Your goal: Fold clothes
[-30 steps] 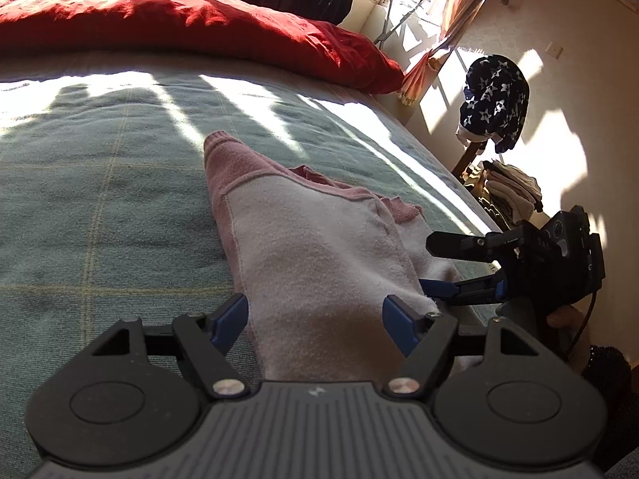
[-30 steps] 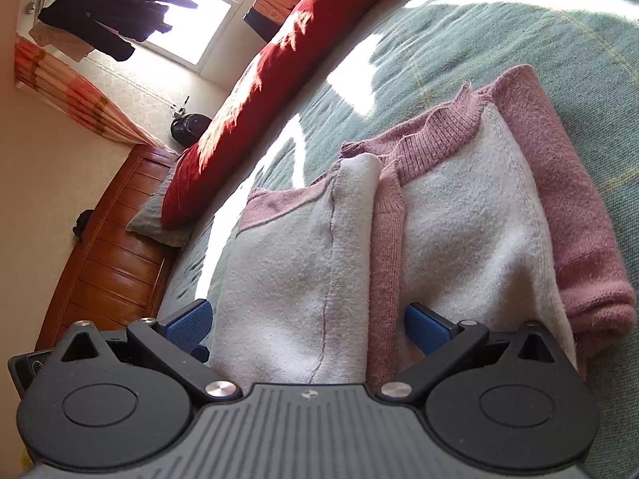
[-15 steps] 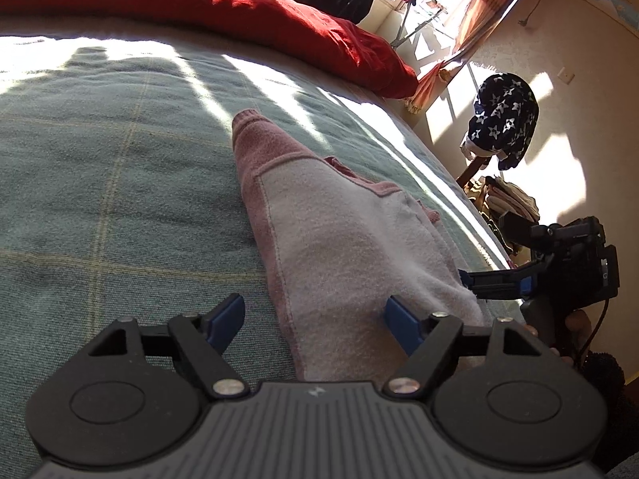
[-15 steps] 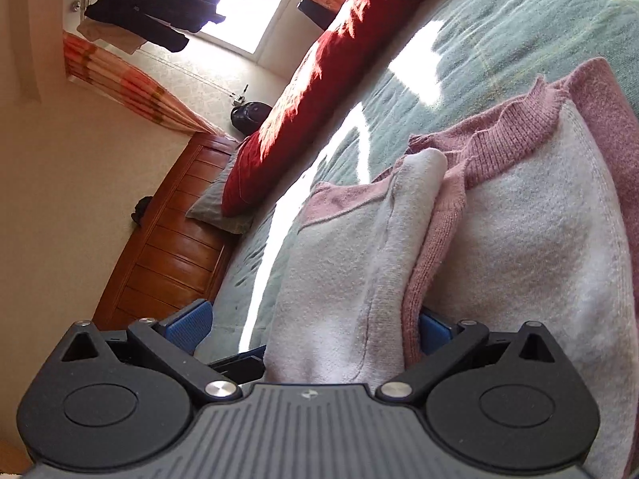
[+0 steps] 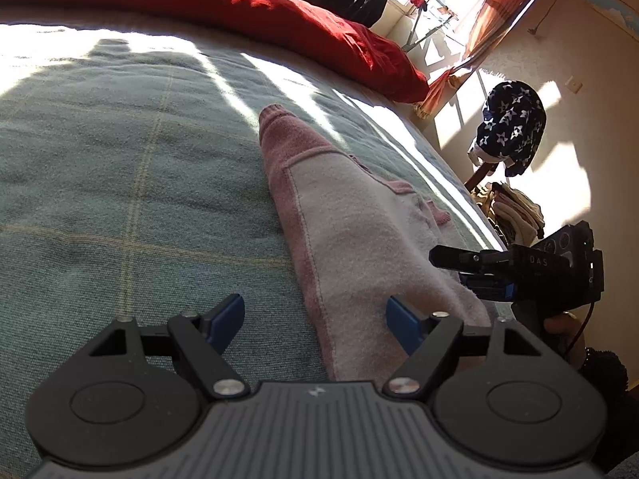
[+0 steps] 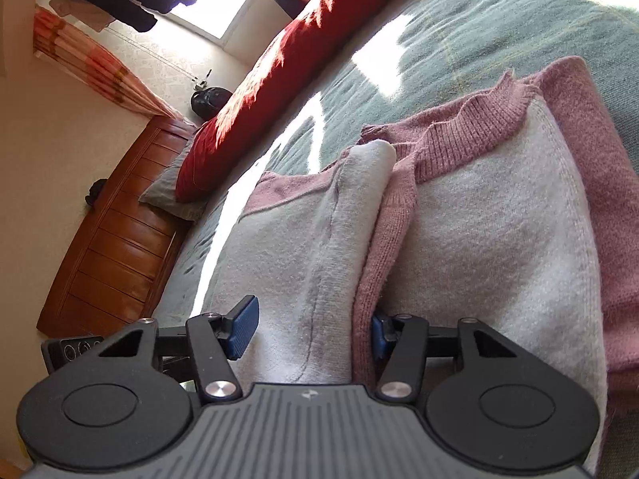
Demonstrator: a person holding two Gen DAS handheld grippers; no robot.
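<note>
Pink sweater [image 5: 359, 247] on green blanket [image 5: 120, 183], near bed edge – sides already turned in, pale inside showing, narrow strip

Left gripper [image 5: 315, 319] spread wide, astride near hem, holding nothing. Right gripper [image 6: 311, 327] parted around folded layer [image 6: 303, 247], not pinching

Judged step: taking hold of near end – next calls for both closing on all layers evenly, else fold slips

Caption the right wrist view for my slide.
Open right gripper straddles a fold of the pink-and-white knitted sweater on the green blanket.
</note>
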